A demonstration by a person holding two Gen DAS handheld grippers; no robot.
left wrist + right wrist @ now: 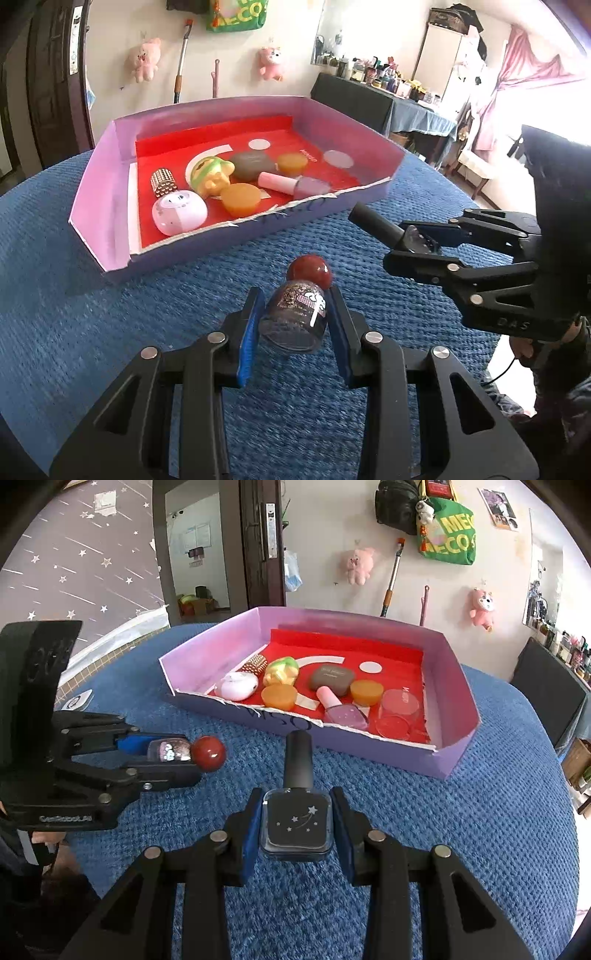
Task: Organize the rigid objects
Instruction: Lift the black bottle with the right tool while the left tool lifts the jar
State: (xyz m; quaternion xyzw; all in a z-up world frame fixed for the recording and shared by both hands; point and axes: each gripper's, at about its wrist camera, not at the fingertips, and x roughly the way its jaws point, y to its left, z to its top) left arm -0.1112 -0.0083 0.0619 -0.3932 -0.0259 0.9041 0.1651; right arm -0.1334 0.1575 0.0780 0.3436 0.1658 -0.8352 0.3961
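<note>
Left wrist view showed the left gripper clenched on a red-capped glitter bottle; the right gripper grasped a black nail polish bottle. Beyond both jaws, unobstructed, sat the lilac tray of trinkets.

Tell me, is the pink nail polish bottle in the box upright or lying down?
Lying down: the pink nail polish bottle rests on its side on the box's red floor.

I count three nail polish bottles: one with a round red cap, one square and dark with stars, one pink. Two orange discs: and. One tray, one white pebble-shaped case, one studded cylinder, one yellow-green toy, one grey case
</note>
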